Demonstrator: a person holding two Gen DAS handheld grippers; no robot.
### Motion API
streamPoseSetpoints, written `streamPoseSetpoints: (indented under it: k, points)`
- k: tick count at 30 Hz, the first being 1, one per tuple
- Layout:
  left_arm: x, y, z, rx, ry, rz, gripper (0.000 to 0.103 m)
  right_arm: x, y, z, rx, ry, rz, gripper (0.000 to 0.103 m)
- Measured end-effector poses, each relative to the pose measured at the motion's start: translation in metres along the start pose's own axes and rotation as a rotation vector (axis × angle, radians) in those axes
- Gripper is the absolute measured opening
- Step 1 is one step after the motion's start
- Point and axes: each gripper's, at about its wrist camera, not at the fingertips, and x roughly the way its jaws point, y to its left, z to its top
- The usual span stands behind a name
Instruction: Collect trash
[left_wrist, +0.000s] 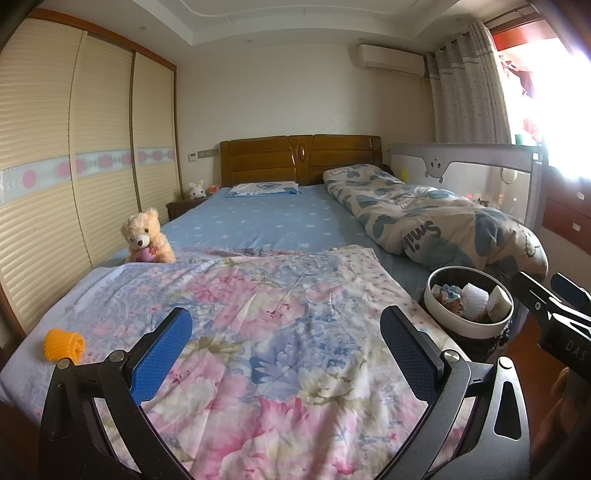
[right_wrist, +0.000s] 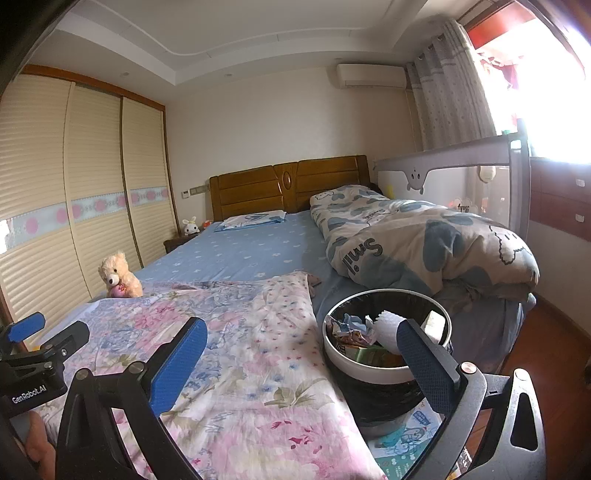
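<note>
We hold both grippers wide and empty — left gripper (left_wrist: 286, 341) over the floral sheet (left_wrist: 258, 314), right gripper (right_wrist: 301, 356) at the trash bin (right_wrist: 354, 363) rim.

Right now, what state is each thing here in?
Left gripper: open, empty.
Right gripper: open, empty.
Bin: upright beside the bed, trash inside.
Orange roll: lying on the floral sheet.
Teddy: sitting upright.
Quilt: rolled along the bed's right side.
Wardrobe: shut.

Glossy wooden headboard (left_wrist: 301, 159), soft cloth floral sheet (left_wrist: 258, 332), crumpled paper (right_wrist: 349, 326) in the glossy-rimmed bin (right_wrist: 384, 369).
</note>
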Motion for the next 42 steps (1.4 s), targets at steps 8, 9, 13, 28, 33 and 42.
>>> streamPoseSetpoints:
  k: [8, 9, 13, 28, 33, 42]
  points:
    - [0.0003, -0.0003, -0.0004, 0.002, 0.001, -0.001, 0.103, -0.0018, 0.0018, 0.0020, -0.001, -0.003, 0.001, 0.103]
    - [0.0002, -0.0005, -0.0006, 0.002, 0.001, -0.001, 0.103, -0.0018, 0.0017, 0.0019, -0.001, -0.003, 0.001, 0.103]
    - [0.0002, -0.0006, -0.0006, 0.003, 0.001, -0.001, 0.103, -0.0018, 0.0017, 0.0017, -0.002, -0.002, 0.001, 0.103]
    - [0.0002, -0.0021, -0.0038, 0.004, 0.002, -0.002, 0.103, -0.0043, 0.0060, 0.0048, -0.003, -0.005, 0.009, 0.103]
    - [-0.0003, -0.0025, -0.0046, 0.004, 0.002, -0.002, 0.103, -0.0041, 0.0090, 0.0064, -0.009, -0.005, 0.012, 0.103]
    - [-0.0003, -0.0027, -0.0060, 0.006, 0.005, 0.001, 0.103, -0.0043, 0.0089, 0.0061, -0.009, -0.005, 0.013, 0.103]
